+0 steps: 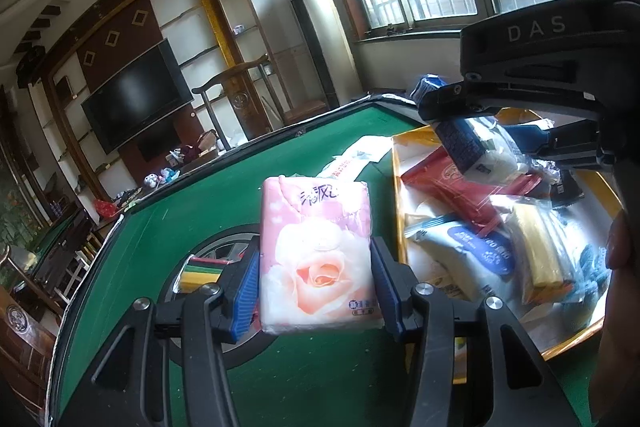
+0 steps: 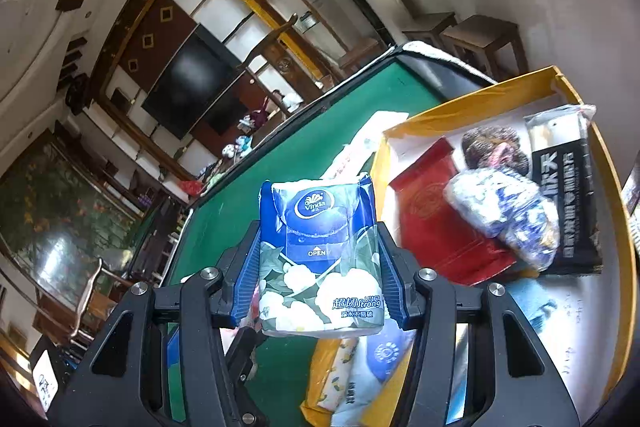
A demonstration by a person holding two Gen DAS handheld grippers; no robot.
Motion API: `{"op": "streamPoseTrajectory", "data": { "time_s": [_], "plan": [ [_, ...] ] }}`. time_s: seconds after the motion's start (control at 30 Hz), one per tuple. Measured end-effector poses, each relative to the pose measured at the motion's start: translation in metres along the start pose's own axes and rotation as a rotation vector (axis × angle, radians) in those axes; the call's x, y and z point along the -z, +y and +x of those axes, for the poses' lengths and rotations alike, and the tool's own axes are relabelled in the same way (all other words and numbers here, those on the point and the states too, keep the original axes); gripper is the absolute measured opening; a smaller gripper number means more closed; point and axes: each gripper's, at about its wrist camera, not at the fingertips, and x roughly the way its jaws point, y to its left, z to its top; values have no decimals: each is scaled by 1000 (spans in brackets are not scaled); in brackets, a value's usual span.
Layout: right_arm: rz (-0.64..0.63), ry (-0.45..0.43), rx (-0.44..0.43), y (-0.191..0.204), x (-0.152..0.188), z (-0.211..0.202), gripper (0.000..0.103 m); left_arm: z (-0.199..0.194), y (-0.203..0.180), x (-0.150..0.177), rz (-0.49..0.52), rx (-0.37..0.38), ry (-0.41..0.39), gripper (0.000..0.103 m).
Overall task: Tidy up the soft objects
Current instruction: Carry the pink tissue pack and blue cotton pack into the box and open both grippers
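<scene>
My left gripper (image 1: 316, 267) is shut on a pink tissue pack (image 1: 316, 251) printed with a rose, held upright above the green table (image 1: 180, 211). My right gripper (image 2: 318, 267) is shut on a blue Vinda tissue pack (image 2: 320, 255) with white flowers, held up over the table near the yellow tray (image 2: 472, 107). In the left wrist view the right gripper (image 1: 472, 143) hangs over the tray (image 1: 398, 187) with the blue pack (image 1: 460, 143) between its fingers. The tray holds a red pouch (image 2: 436, 223), a blue-and-white wrapped bundle (image 2: 508, 219) and a black packet (image 2: 564, 187).
A colourful striped stack (image 1: 200, 273) lies on the table's round centre plate (image 1: 224, 247). A white printed bag (image 1: 352, 157) lies beyond the pink pack. Blue-and-white wipe packs (image 1: 468, 259) and a yellow packet (image 1: 536, 251) fill the tray. A wooden chair (image 1: 228, 99) stands at the far edge.
</scene>
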Motion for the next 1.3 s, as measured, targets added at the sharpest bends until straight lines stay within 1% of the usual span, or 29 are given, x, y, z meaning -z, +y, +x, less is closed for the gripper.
{"op": "streamPoseTrajectory", "data": {
  "time_s": [0.2,0.33,0.47,0.67,0.8,0.87,1.03,1.13,1.2,1.3],
  "plan": [
    [24,-52,50,-10,-8,-16,53,4,-4,-2,-5,25,7,52],
    [37,-82,75,-16,-15,-27,53,7,-10,-7,-29,68,22,52],
    [37,-116,118,-22,-21,-39,53,7,-19,-11,-29,97,24,52],
    [37,-143,217,-39,-34,-50,53,17,-29,-19,-39,173,59,52],
    [31,-145,294,-47,-41,-49,53,30,-37,-25,-59,229,99,52],
    [23,-137,335,-49,-43,-43,53,36,-42,-29,-63,273,120,52],
    [31,-95,412,-59,-45,-32,53,54,-52,-36,-84,351,183,53],
    [27,-81,462,-61,-45,-29,53,61,-54,-37,-101,378,213,54],
    [33,-71,459,-63,-45,-27,53,62,-54,-37,-106,385,217,54],
    [30,-57,492,-64,-45,-24,54,61,-53,-36,-116,399,223,55]
  ]
}}
